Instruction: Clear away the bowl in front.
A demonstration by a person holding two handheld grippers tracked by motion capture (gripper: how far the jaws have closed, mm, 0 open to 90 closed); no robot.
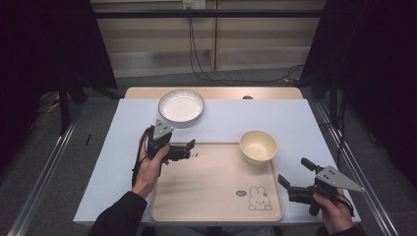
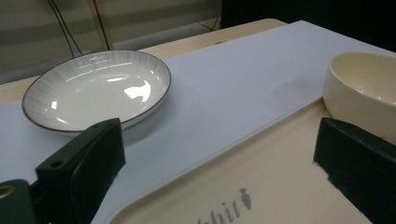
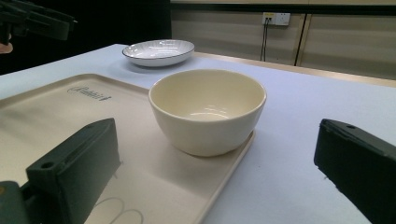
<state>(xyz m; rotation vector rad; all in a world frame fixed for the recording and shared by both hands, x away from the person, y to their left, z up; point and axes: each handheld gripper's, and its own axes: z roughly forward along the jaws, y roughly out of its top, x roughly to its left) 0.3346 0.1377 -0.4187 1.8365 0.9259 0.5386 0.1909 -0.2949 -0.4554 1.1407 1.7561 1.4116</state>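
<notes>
A beige tray (image 1: 206, 189) with a rabbit drawing lies at the table's near middle. A cream bowl (image 1: 258, 146) stands empty on its far right corner. Beyond the tray, an empty white plate (image 1: 181, 105) with a dark rim rests on the pale mat. My left gripper (image 1: 190, 150) hovers open over the tray's far left edge, pointing right. Along its jaws I see the plate (image 2: 93, 88), the tray (image 2: 261, 186) and the bowl (image 2: 359, 93). My right gripper (image 1: 295, 172) is open at the tray's right edge, aimed at the bowl (image 3: 208, 109), a short way off.
The pale blue mat (image 1: 295, 118) covers the table, with a wooden strip (image 1: 216, 92) along the far edge. Metal rails (image 1: 44, 172) run along both sides on the floor. Black cables (image 1: 206, 73) trail behind the table. Dark curtains hang left and right.
</notes>
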